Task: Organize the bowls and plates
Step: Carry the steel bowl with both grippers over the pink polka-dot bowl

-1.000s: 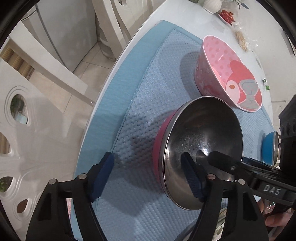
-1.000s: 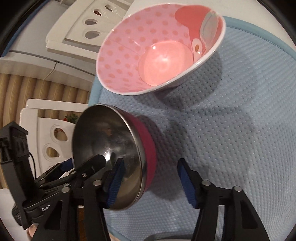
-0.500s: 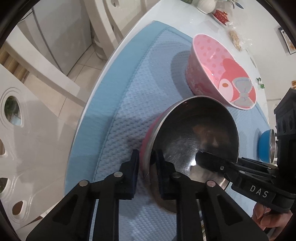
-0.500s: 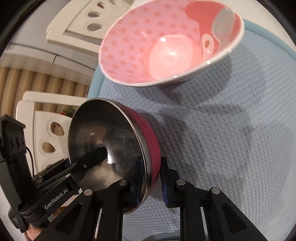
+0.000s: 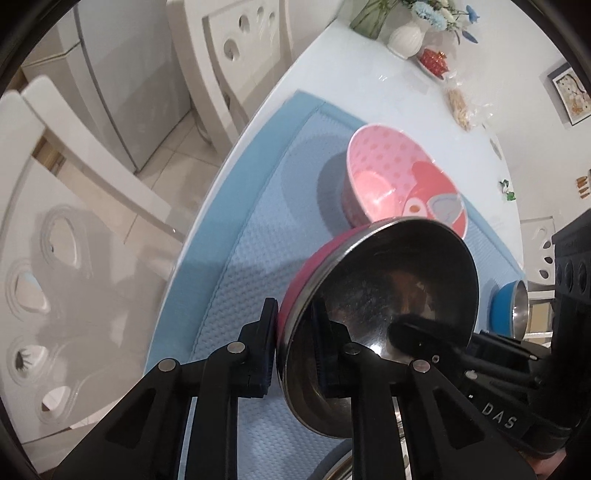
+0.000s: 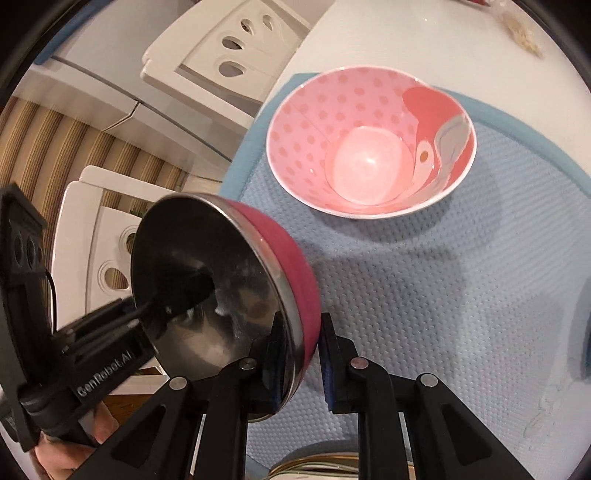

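A steel bowl with a magenta outside point(image 5: 384, 291) point(image 6: 229, 288) is held up off the blue mat point(image 5: 258, 236) point(image 6: 461, 295), tilted on its side. My left gripper point(image 5: 295, 354) is shut on its rim from one side. My right gripper point(image 6: 301, 365) is shut on the rim from the opposite side. A pink polka-dot bowl point(image 5: 399, 184) point(image 6: 369, 147) stands upright on the mat beyond it. A small blue steel bowl point(image 5: 511, 306) stands on the mat at the right.
The mat lies on a round white table point(image 5: 369, 74). White chairs point(image 5: 229, 51) point(image 6: 221, 62) stand around it. A vase with flowers point(image 5: 406, 33) and snacks sit at the far side. A gold-rimmed dish edge point(image 6: 317, 469) shows at the bottom.
Both grippers went from open beside the steel bowl to shut on its rim. They have lifted it off the mat, and the pink bowl now looks farther away.
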